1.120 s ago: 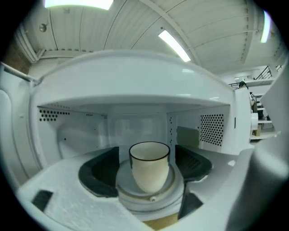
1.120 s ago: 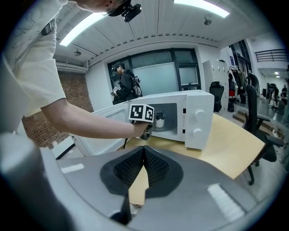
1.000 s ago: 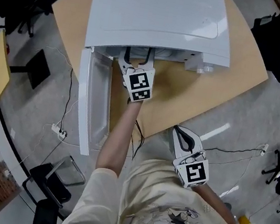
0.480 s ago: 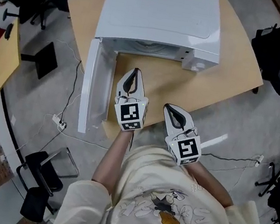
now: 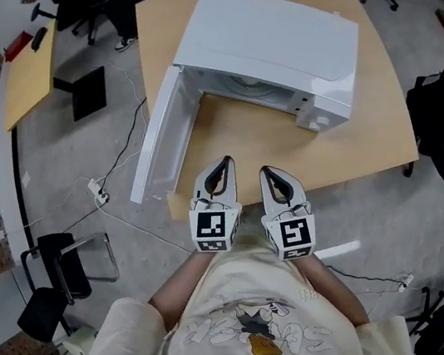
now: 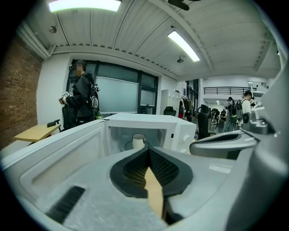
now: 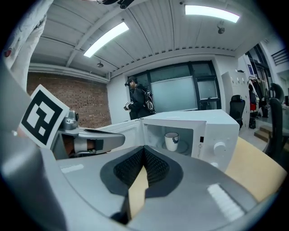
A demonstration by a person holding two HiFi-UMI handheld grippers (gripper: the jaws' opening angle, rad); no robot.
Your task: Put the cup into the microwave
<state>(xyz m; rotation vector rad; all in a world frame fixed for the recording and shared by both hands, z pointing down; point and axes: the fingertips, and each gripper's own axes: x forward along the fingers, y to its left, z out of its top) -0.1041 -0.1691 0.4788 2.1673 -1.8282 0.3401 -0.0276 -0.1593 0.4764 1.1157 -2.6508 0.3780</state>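
Observation:
The white cup point(image 6: 138, 140) stands upright inside the white microwave point(image 5: 269, 45), whose door point(image 5: 165, 138) hangs open to the left. The right gripper view shows the cup point(image 7: 171, 140) on the turntable too. In the head view the cup is hidden under the microwave's top. My left gripper point(image 5: 224, 164) is shut and empty at the near edge of the wooden table point(image 5: 381, 132), well back from the cavity. My right gripper point(image 5: 277, 177) sits beside it, also shut and empty. Both point at the open microwave.
A yellow side table point(image 5: 29, 73) stands at the left. Black chairs point(image 5: 63, 272) and cables point(image 5: 109, 196) are on the floor around the table. A person point(image 6: 83, 97) stands in the background beyond the microwave.
My left gripper has pulled back out of the microwave's mouth to the table's near edge, and its jaws have gone from open to shut with nothing in them. The right gripper has barely shifted.

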